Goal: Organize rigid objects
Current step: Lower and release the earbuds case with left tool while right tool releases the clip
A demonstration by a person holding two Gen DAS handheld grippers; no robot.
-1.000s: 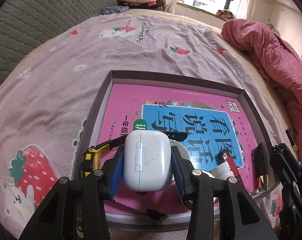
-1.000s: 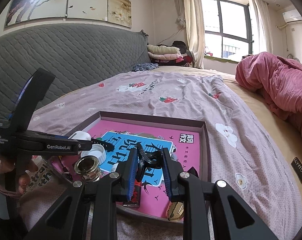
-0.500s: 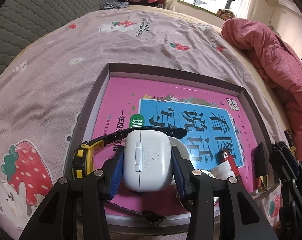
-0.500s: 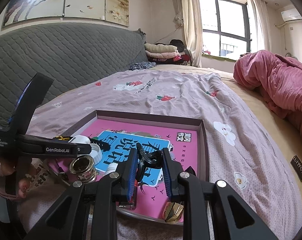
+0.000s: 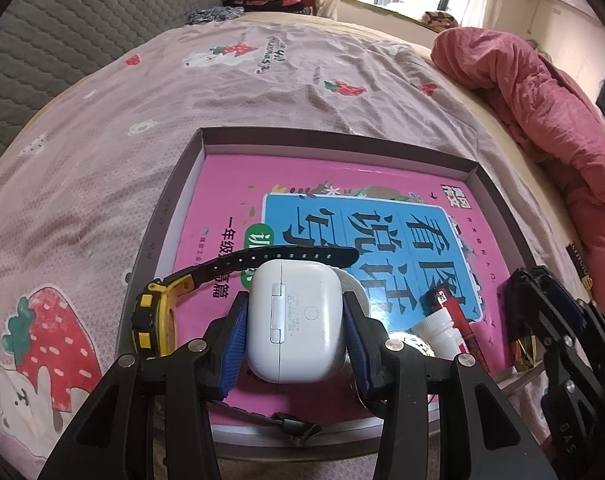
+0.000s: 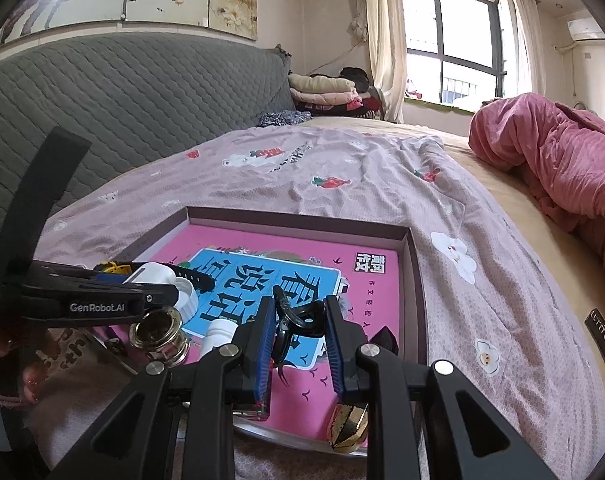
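You're working over the shallow grey-walled cardboard tray (image 5: 498, 200) on the bed, lined with a pink-and-blue book cover. Already lying in it: yellow-and-black strap watch (image 5: 158, 312), white round cap (image 6: 186, 296), brass ring fitting (image 6: 158, 330), small white bottle (image 5: 438, 326), red lighter (image 5: 458, 316), gold-and-black faceted piece (image 6: 348, 426). So sorting looks mostly done.

Still in hand, two items. Your left gripper (image 5: 294, 332) pinches the white glossy plastic earbud case (image 5: 298, 320) by its sides, above the tray's near edge. Your right gripper (image 6: 298, 340) is pinched on a small black looped clip (image 6: 298, 318), over the tray's near-right area. Both need setting down.
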